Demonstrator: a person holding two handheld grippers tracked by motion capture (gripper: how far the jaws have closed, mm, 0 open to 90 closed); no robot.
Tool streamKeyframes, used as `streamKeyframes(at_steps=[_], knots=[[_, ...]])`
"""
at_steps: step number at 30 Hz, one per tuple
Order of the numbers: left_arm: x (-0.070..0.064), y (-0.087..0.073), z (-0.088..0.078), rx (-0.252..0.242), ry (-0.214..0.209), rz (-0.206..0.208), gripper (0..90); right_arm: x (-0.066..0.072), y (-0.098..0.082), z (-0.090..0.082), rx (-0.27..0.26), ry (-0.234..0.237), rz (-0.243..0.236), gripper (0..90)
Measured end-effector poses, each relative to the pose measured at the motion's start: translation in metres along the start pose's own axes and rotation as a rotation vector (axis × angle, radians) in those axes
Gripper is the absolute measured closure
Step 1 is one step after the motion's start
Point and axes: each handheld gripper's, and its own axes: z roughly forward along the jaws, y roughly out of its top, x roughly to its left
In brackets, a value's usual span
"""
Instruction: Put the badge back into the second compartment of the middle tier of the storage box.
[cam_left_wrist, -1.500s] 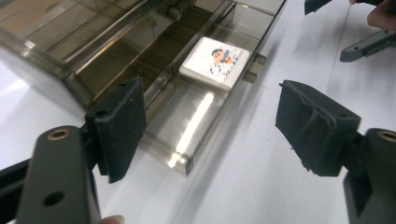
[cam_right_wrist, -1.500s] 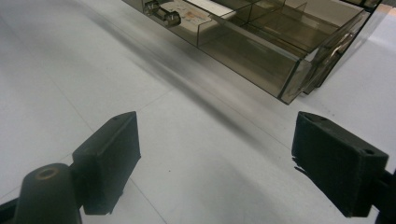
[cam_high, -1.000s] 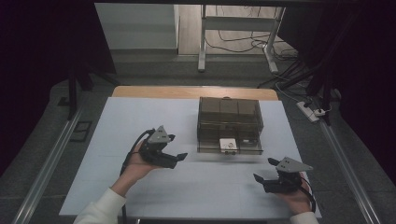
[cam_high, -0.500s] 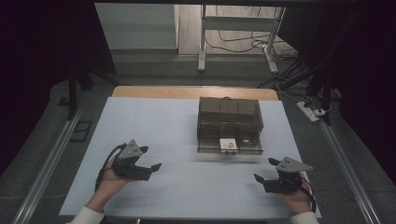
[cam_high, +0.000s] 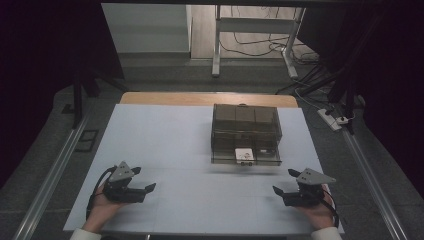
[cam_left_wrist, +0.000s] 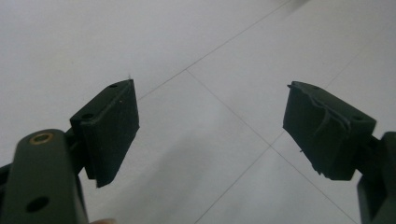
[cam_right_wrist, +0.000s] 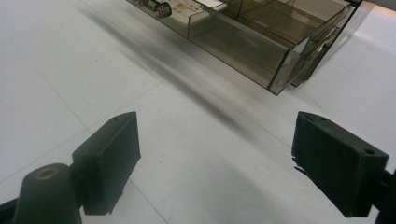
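A smoky see-through drawer box (cam_high: 245, 131) stands right of centre on the white table (cam_high: 165, 140). Its lower front drawer (cam_high: 245, 156) is pulled out, with a white card and small parts inside. My left gripper (cam_high: 151, 188) rests low at the near left, jaws pointing right. It is open and has just been opening a little further, with bare table between its pads (cam_left_wrist: 114, 128). My right gripper (cam_high: 276, 192) sits at the near right, pointing left, open and empty. In the right gripper view the drawer box (cam_right_wrist: 261, 42) lies just ahead of the pads (cam_right_wrist: 109, 156).
A wooden strip (cam_high: 205, 98) edges the table's far side. Metal rails (cam_high: 55, 175) run along both sides on the floor. A power strip (cam_high: 331, 120) and cables lie at the right, and a metal stand (cam_high: 216, 45) is beyond the table.
My left hand has carried its gripper left, toward the near edge and down close to the table. The right gripper has stayed put.
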Motion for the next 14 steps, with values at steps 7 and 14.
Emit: streamKeyframes(at_steps=[7,14], knots=[[0.0008,-0.0009,0.0017,-0.008,-0.005,0.006,18.0,0.0006,0.0004,-0.0002,0.003,0.000,-0.007,15.2],[0.0008,-0.0006,0.0007,-0.017,-0.007,0.005,17.8,-0.0001,0.0001,-0.0014,-0.004,-0.002,-0.004,15.1]])
